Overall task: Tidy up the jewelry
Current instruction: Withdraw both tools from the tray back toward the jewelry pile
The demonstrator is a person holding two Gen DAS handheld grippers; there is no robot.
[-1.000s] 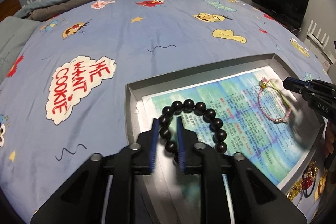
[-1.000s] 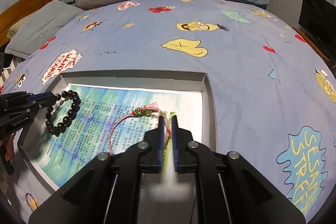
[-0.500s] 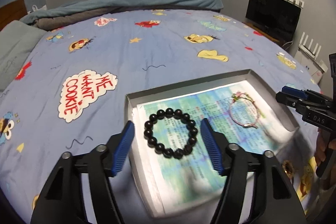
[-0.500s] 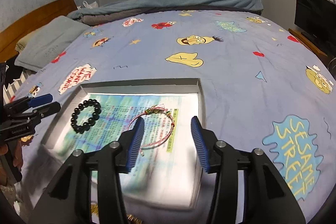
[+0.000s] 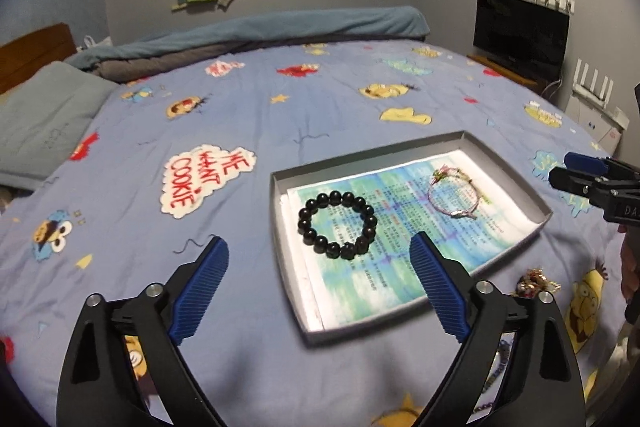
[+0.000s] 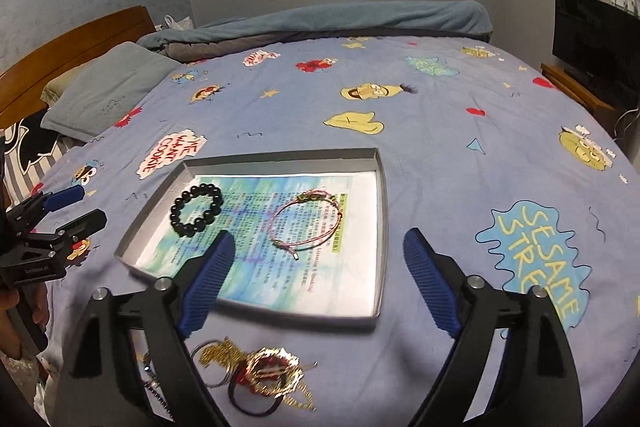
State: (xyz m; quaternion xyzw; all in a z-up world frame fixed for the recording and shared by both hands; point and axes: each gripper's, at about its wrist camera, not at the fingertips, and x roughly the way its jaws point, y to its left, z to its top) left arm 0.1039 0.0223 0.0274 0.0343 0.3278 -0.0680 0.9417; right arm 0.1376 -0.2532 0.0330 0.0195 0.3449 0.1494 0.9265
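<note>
A grey shallow tray [image 5: 508, 169] [image 6: 384, 211] lined with printed paper lies on the bed. A black bead bracelet [image 5: 338, 225] [image 6: 196, 211] lies in its left part. A thin pink cord bracelet [image 5: 454, 195] [image 6: 306, 225] lies in its right part. My left gripper [image 5: 320, 279] is open and empty, raised above the tray's near edge. My right gripper [image 6: 316, 275] is open and empty, above the tray's near side. A heap of gold and red jewelry with dark bands [image 6: 264, 375] lies on the bed in front of the tray; part of it shows in the left wrist view [image 5: 534, 281].
The bed has a blue cartoon-print cover [image 5: 208, 131]. A grey pillow [image 6: 108, 91] and wooden headboard [image 6: 68, 55] are at the left. A folded blue blanket [image 6: 340, 21] lies at the far side. A black TV [image 5: 520, 35] stands at the right.
Both grippers opened, released the bracelets into the tray and pulled back and up. The black bracelet and the pink bracelet now lie free on the paper.
</note>
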